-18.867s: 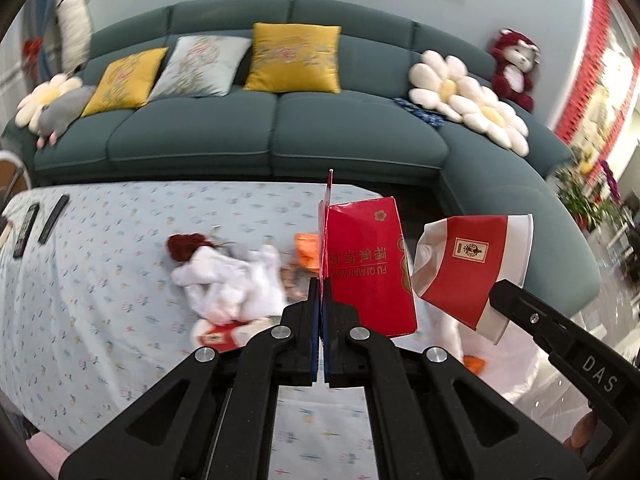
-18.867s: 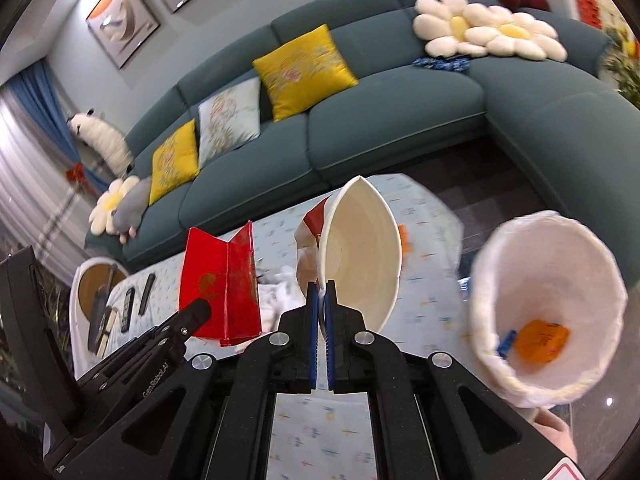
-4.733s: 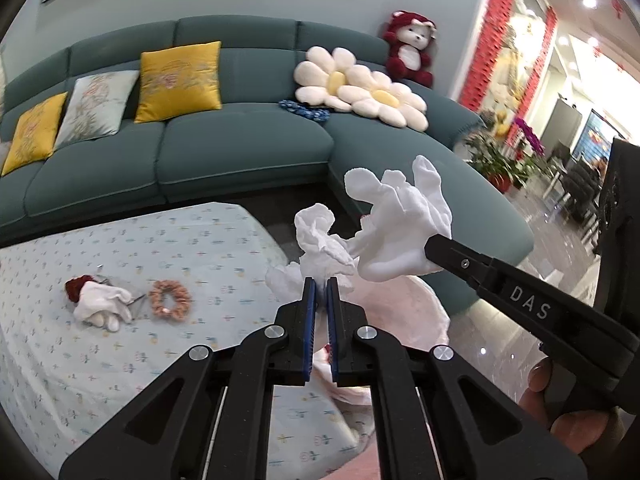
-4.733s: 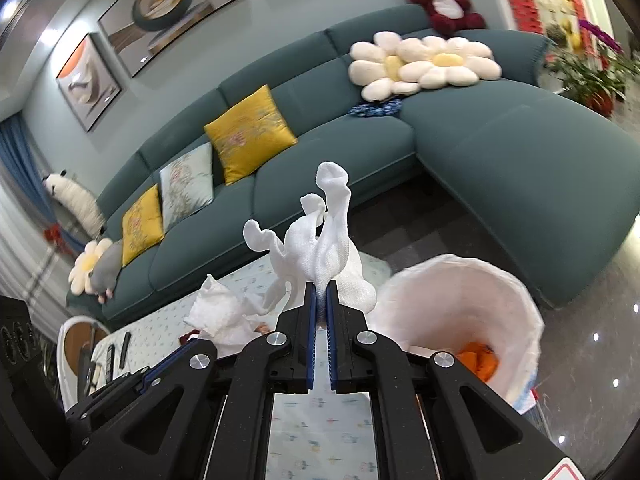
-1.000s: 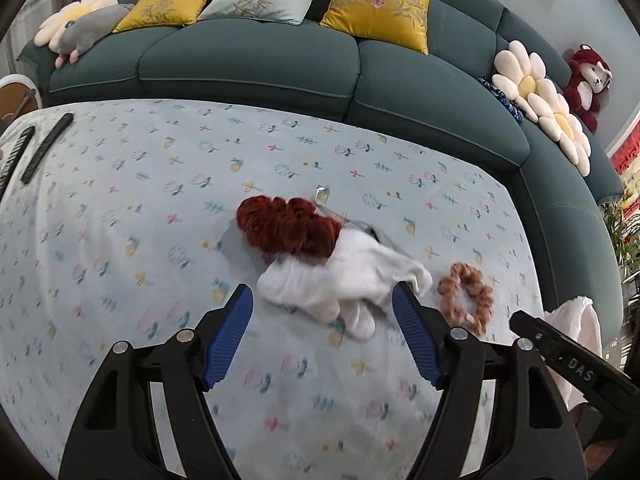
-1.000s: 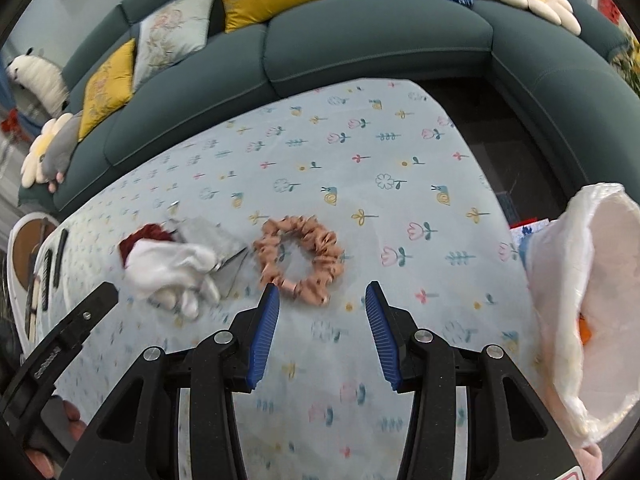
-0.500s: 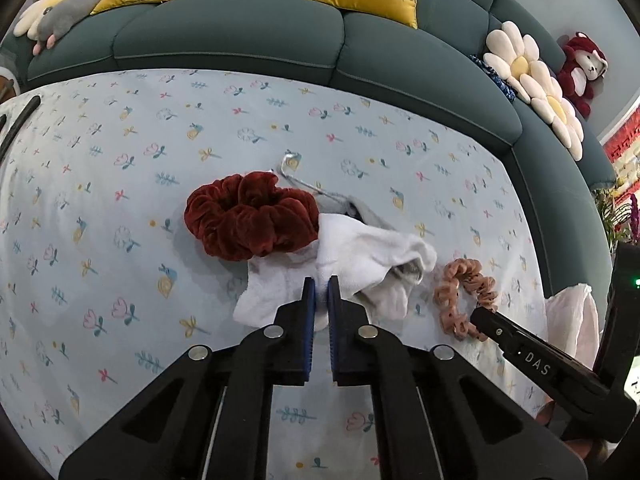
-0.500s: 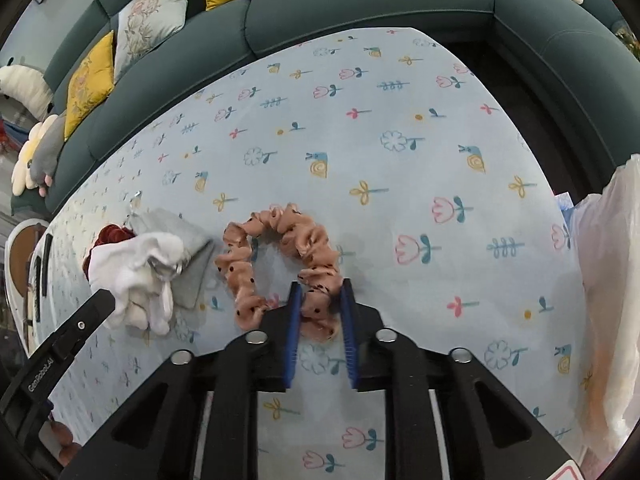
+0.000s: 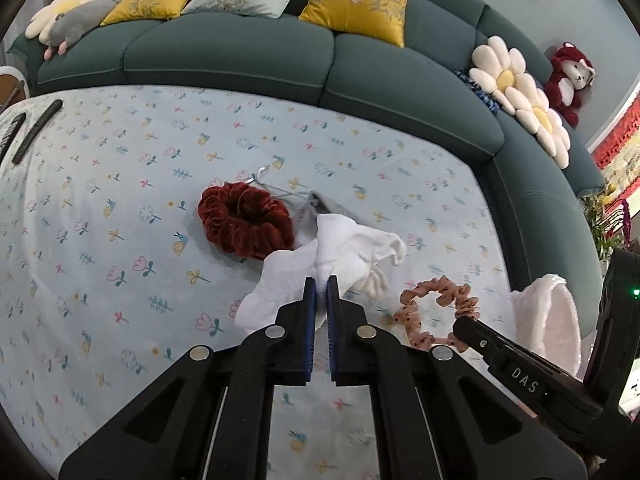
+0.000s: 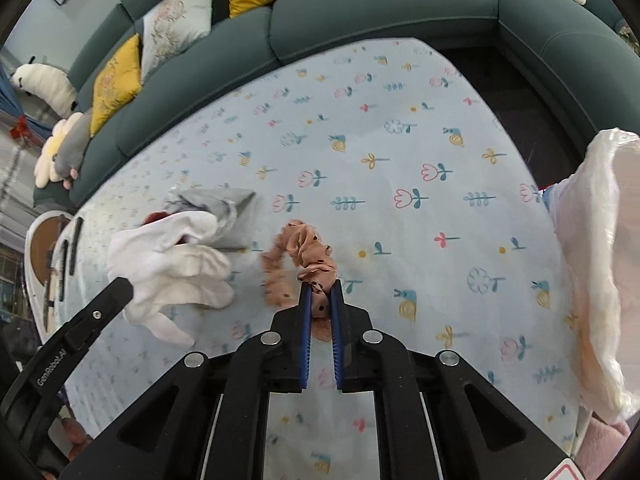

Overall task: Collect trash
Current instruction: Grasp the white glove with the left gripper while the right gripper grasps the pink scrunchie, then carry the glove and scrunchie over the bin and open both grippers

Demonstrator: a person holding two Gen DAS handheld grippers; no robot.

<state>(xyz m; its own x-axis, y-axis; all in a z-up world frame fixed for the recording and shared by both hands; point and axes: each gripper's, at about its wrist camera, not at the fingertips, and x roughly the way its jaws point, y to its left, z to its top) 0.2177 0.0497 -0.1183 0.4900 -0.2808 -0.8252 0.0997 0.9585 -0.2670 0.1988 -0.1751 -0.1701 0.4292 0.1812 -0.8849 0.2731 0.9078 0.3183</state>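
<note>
- Two hand-held grippers are in my hands, each clamped on something soft lying on the bench (image 9: 120, 184), which wears a pale blue cloth printed with small flowers and snails.
- My left hand-held gripper (image 9: 321, 285) has its blue pads pinched nearly together on the white glove (image 9: 344, 256), a crumpled knit thing with limp fingers; the fabric bunches up just ahead of the tips.
- Seen from the right wrist, the white glove (image 10: 176, 264) hangs with its fingers splayed towards the near edge, and a grey cloth (image 10: 224, 208) lies right behind it.
- Just left of the glove, touching it, sits a dark red velvet scrunchie (image 9: 244, 224); a thin bit of silver wire (image 9: 260, 174) pokes out beyond it.
- My right hand-held gripper (image 10: 320, 300) is closing on the pink scrunchie (image 10: 300, 256), peach-pink ruffled fabric with dark dots; the pads press on one side of the loop, and the rest arcs away ahead and to the left.
- From the left wrist, the pink scrunchie (image 9: 436, 308) lies right of the glove, with the right gripper's tip at its near right edge.
- At the bench's right end stands a white-lined bin bag (image 10: 600, 264), its mouth open, well apart from both grips.
- Behind the bench runs a teal sofa (image 9: 240, 52) with yellow cushions.
</note>
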